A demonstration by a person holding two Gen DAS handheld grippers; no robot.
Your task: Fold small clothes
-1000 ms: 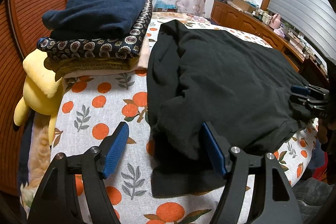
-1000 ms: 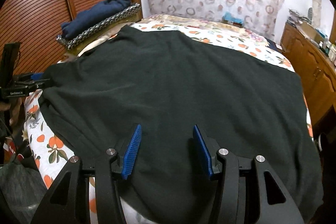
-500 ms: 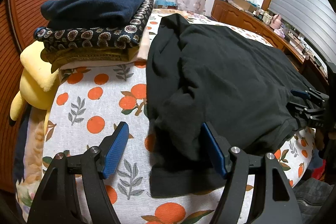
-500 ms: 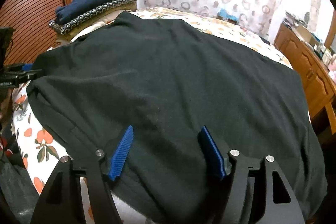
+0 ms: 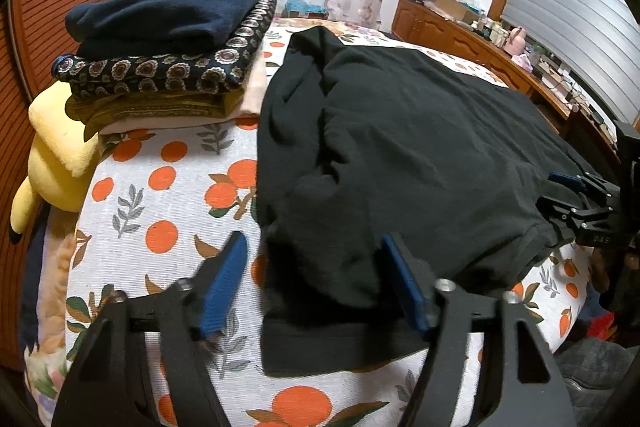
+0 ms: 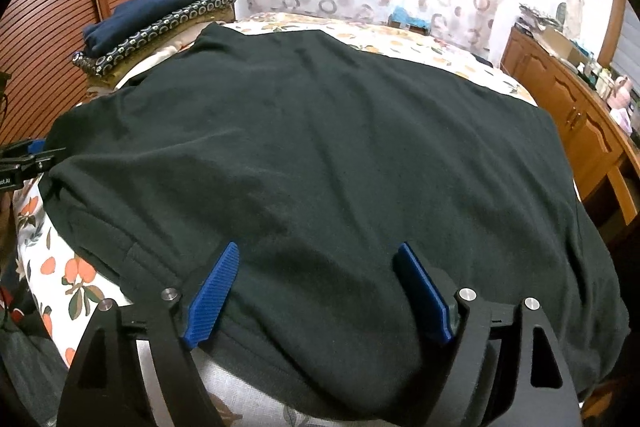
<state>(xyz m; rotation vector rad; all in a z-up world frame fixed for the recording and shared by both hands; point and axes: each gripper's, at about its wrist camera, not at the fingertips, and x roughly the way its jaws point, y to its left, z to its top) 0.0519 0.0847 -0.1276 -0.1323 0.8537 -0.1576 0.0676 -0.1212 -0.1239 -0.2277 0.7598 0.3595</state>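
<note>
Closing left gripper (image 5: 316, 283) jaws straddling black garment (image 5: 400, 155) corner, right gripper (image 6: 320, 291) jaws widening above it unclamped, lettering at left edge illegible.

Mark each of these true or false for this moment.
1. A black garment lies spread on the orange-print bedsheet. True.
2. The folded stack is topped by a yellow item. False: a navy garment is on top.
3. The right gripper is clamped shut on the garment. False: its fingers stand apart and are opening.
4. A yellow plush toy sits beside the stack. True.
5. The left gripper faces the garment's near corner. True.
</note>
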